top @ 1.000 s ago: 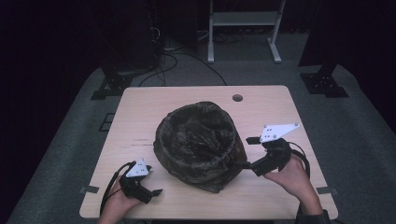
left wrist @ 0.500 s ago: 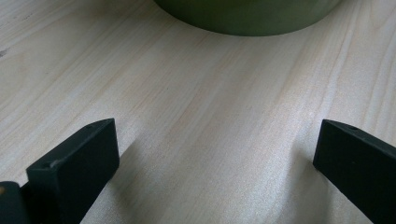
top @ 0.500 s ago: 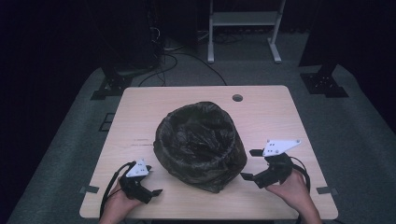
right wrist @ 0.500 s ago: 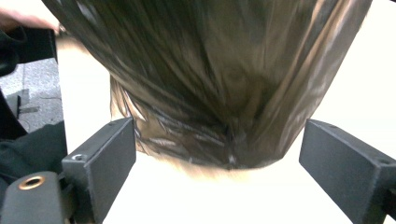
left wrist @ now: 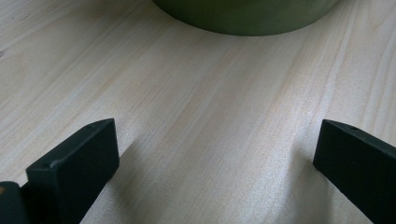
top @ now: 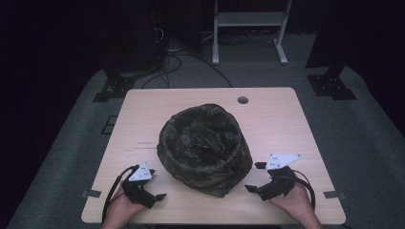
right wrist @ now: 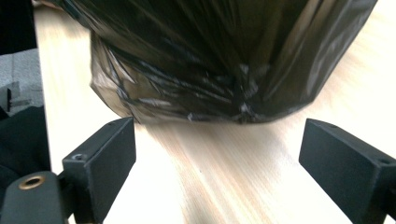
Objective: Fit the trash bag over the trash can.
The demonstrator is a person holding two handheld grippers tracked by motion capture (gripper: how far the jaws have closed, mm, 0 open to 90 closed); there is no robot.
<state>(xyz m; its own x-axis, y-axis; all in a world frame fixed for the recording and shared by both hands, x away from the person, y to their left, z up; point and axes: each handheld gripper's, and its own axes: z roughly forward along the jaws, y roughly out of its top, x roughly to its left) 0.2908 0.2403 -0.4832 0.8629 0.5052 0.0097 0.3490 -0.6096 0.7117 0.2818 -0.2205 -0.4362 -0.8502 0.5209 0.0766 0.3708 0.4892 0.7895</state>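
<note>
A round bin lined with a dark, crinkled plastic bag (top: 204,148) stands in the middle of the light wooden table (top: 277,119). Near the front edge, left of the bin, my left gripper (top: 155,192) rests open on the wood. Its view has bare table between the wide jaws and the bin's green base (left wrist: 247,18) at the top. At the front right, my right gripper (top: 254,176) is open and points at the bag's lower side. In its view the bag (right wrist: 210,60) hangs just beyond the empty jaws.
A cable hole (top: 242,100) sits near the table's far edge. Behind the table stand a white metal frame (top: 248,19), black stands (top: 119,81) and loose cables on grey carpet. Both hands lie close to the table's front edge.
My right gripper has dropped from beside the bag toward the front edge and now sits low on the table. The left gripper and the bin have stayed put.
</note>
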